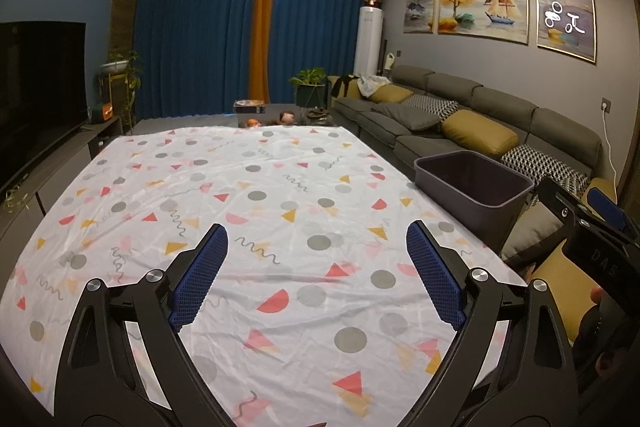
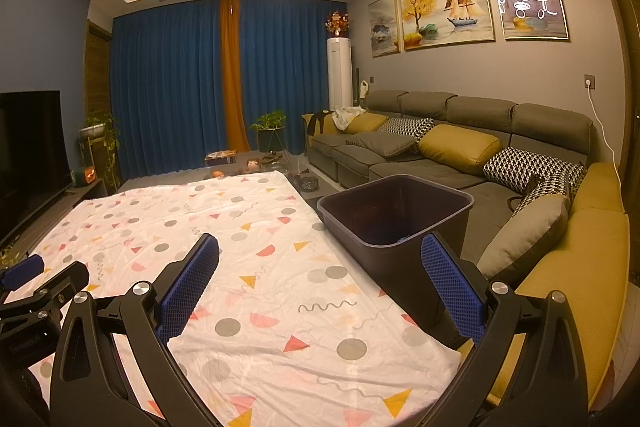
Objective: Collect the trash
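A dark purple plastic bin (image 1: pixel 476 187) stands at the table's right edge; in the right wrist view the bin (image 2: pixel 394 213) shows a small bluish scrap near its bottom. The table is covered by a white cloth (image 1: pixel 256 211) with coloured shapes, also in the right wrist view (image 2: pixel 240 267). I see no loose trash on the cloth. My left gripper (image 1: pixel 316 259) is open and empty above the cloth's near half. My right gripper (image 2: pixel 320 271) is open and empty, its right finger (image 2: pixel 452 287) close to the bin's near wall. Each gripper shows at the other view's edge.
A grey sofa (image 2: pixel 440 155) with yellow and patterned cushions runs along the right, right behind the bin. A TV (image 1: pixel 36 87) on a low cabinet stands at the left. Blue curtains, plants and small items on the floor lie beyond the table's far edge.
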Motion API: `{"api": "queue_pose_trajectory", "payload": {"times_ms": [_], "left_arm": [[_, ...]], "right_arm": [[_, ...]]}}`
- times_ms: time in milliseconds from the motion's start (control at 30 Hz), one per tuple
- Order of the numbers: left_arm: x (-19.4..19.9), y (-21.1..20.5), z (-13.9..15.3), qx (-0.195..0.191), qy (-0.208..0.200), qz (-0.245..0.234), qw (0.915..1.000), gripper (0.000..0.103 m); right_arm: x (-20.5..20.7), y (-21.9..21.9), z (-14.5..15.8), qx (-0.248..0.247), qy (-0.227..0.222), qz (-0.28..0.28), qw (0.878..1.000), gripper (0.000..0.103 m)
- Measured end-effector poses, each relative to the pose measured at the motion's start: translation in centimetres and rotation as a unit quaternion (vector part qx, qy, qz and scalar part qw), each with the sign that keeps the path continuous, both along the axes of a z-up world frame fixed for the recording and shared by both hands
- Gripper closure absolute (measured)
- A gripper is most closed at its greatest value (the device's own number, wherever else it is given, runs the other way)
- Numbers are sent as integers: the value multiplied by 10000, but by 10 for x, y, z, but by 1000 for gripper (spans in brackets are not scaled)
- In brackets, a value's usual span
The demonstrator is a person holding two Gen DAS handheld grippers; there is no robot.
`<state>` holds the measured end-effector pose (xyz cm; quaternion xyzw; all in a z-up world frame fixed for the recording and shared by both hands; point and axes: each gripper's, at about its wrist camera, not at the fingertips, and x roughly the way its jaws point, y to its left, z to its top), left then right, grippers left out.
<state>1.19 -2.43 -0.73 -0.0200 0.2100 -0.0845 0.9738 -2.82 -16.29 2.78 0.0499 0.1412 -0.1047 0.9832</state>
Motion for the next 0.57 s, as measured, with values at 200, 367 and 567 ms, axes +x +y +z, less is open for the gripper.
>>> {"api": "queue_pose_trajectory", "payload": {"times_ms": [200, 367, 567], "left_arm": [[2, 4, 1, -20, 3, 35, 10000, 14], [3, 7, 1, -10, 36, 130, 9999, 10], [6, 13, 2, -55, 122, 263, 9996, 10]], "right_arm": [[0, 1, -1, 22, 12, -20, 10000, 5], [0, 1, 0, 49, 12, -33, 10000, 5], [1, 1, 1, 65, 17, -45, 10000, 5]]}}
